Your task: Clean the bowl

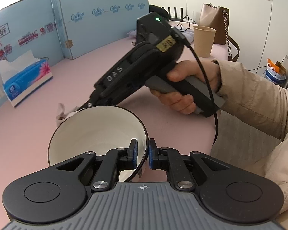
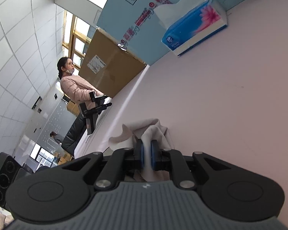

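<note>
tilting downward, left gripper (image 1: 142, 154) jaws clamp bowl (image 1: 98, 134) rim; right gripper (image 2: 146, 154) jaws pinch tissue (image 2: 144, 132).

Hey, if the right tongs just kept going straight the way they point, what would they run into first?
Probably nothing solid soon: the right tongs, shut on the cloth, point low across bare pink table. The tissue box sits far ahead and off to the right, though fisheye depth is uncertain.

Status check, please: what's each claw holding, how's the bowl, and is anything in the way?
Left gripper shut on bowl rim, bowl tilted. Right gripper shut on cloth, beyond the bowl's far rim. Bowl's inside looks clean. Tissue box, paper cup well clear.
</note>
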A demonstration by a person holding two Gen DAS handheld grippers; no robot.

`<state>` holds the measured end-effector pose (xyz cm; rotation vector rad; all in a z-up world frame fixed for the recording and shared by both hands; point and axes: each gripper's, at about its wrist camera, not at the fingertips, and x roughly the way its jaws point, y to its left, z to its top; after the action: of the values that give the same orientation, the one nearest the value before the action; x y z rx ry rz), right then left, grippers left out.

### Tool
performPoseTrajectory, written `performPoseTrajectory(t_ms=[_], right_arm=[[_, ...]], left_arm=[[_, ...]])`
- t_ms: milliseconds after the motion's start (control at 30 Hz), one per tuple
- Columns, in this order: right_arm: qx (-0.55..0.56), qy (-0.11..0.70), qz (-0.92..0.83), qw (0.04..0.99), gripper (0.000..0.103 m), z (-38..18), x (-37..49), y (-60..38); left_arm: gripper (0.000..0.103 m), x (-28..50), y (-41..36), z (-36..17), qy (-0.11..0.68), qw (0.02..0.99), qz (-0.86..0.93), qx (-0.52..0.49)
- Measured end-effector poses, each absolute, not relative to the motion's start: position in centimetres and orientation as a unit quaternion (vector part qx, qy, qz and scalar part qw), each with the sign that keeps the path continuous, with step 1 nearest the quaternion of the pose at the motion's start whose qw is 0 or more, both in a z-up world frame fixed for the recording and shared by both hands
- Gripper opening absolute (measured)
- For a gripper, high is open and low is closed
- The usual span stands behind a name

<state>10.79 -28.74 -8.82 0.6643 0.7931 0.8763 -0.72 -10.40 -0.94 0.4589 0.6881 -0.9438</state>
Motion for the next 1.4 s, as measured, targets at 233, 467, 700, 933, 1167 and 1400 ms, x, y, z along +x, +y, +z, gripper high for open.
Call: performPoseTrajectory(t_ms=[233, 467, 700, 933, 1167, 1400], right_arm=[[0.314, 0.354, 0.402, 0.784, 0.013, -8.4, 9.1, -30.6], [0.327, 0.341, 0.385, 0.793, 0.013, -8.7, 6.7, -32.6], [0.333, 0.330, 0.372, 0.801, 0.013, -8.8, 4.9, -32.8], [0.348, 0.323, 0.370, 0.799, 0.013, -9.4, 2.8, -32.9], [0.367, 0.315, 0.384, 0.786, 0.013, -9.6, 1.6, -32.6], [0.401, 0.296, 0.400, 0.769, 0.013, -9.7, 1.0, -32.9]], left_arm=[[0.017, -0.6, -10.5, -0.9, 0.325, 0.812, -0.437, 0.211], [0.018, -0.5, -10.7, -0.9, 0.329, 0.817, -0.426, 0.206], [0.020, -0.5, -10.5, -1.1, 0.329, 0.823, -0.422, 0.191], [0.020, -0.7, -10.3, -1.1, 0.325, 0.829, -0.418, 0.182], [0.021, -0.7, -9.8, -1.3, 0.319, 0.836, -0.419, 0.155], [0.032, -0.7, -9.1, -0.9, 0.303, 0.843, -0.430, 0.115]])
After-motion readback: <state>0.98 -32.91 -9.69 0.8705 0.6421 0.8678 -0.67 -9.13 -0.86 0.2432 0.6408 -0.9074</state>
